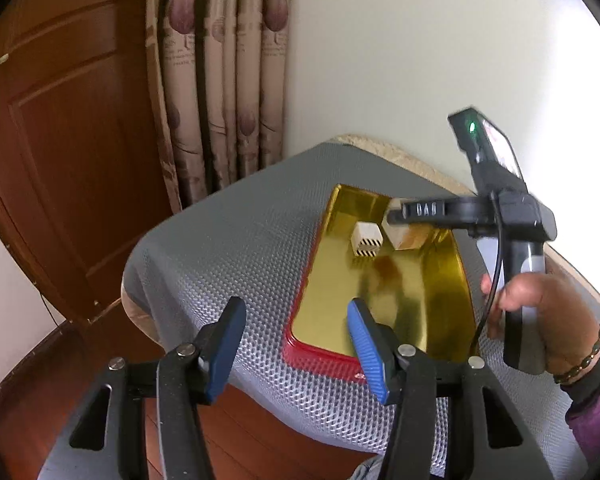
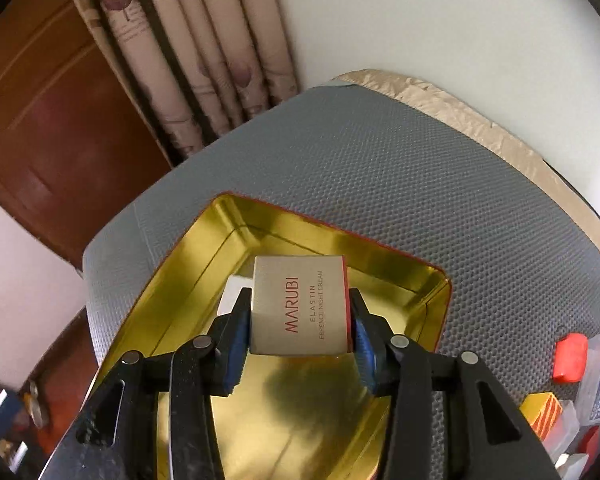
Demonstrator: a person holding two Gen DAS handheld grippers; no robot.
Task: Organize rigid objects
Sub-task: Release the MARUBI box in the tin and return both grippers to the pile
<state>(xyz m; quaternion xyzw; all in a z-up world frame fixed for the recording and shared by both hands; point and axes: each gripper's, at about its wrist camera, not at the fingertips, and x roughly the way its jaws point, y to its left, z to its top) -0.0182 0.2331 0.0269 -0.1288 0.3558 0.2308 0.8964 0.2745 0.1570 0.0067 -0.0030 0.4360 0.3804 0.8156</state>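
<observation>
While the right hand-held gripper [image 2: 300,336] reached over the shallow gold-lined tin tray with a red rim [image 2: 204,240], a beige cardboard carton printed "MARUBI" [image 2: 300,304] stood between its blue pads [image 2: 236,340]. The left pad lay against the carton's side, while a thin gap showed at the right pad, so whether it pinched the carton could not be told. A small white box with a black-striped face [image 1: 366,240] sat in the tray just beside the carton. The left hand-held gripper [image 1: 296,344] hung spread and empty over the tray's near edge and the grey mesh-covered worktop [image 1: 228,264]. Red and clear plastic boxes [image 2: 580,364] lay far right of the right hand-held gripper.
</observation>
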